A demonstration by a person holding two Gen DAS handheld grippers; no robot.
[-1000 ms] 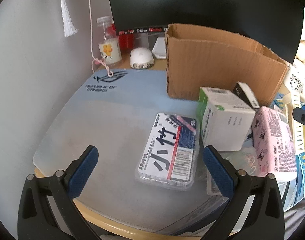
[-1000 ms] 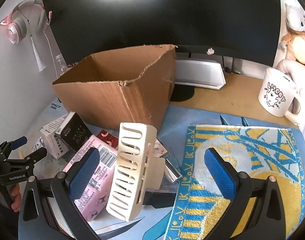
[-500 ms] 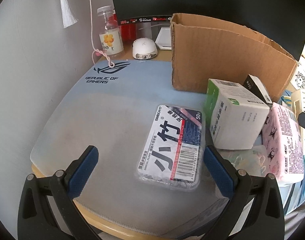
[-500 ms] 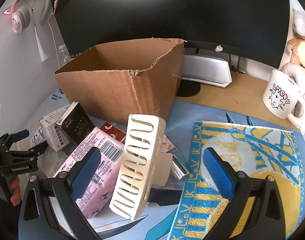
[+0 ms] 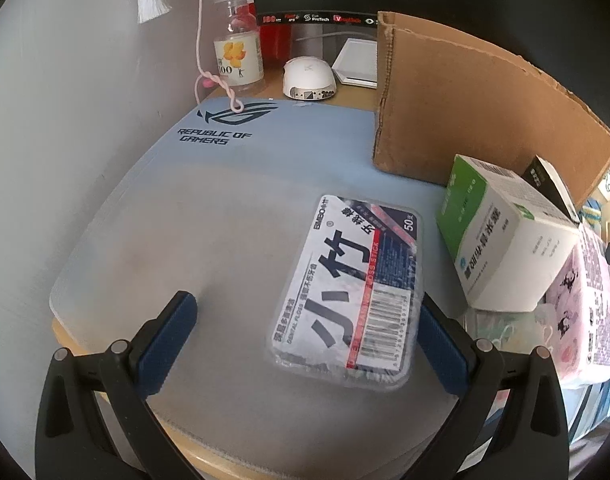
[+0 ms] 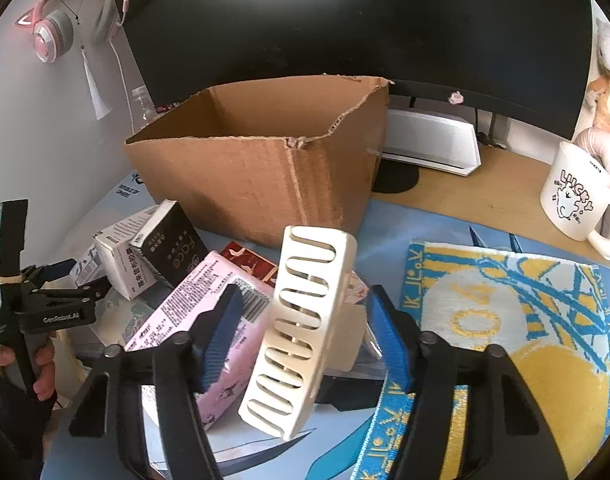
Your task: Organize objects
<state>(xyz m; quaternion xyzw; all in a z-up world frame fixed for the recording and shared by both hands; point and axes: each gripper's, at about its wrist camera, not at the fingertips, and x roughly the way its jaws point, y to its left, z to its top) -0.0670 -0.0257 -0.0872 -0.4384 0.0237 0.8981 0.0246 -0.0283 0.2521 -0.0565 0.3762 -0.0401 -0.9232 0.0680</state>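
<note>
Centrally, slotted white rack stands between part-open right tongs, contact unclear; lower frame, floss box lies inside wide-open, empty left tongs.

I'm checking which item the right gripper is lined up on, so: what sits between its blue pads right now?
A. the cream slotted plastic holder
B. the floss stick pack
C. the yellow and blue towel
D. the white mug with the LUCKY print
A: in the right wrist view the right gripper is open with the cream slotted plastic holder standing tilted between its pads, not yet clamped.
</note>
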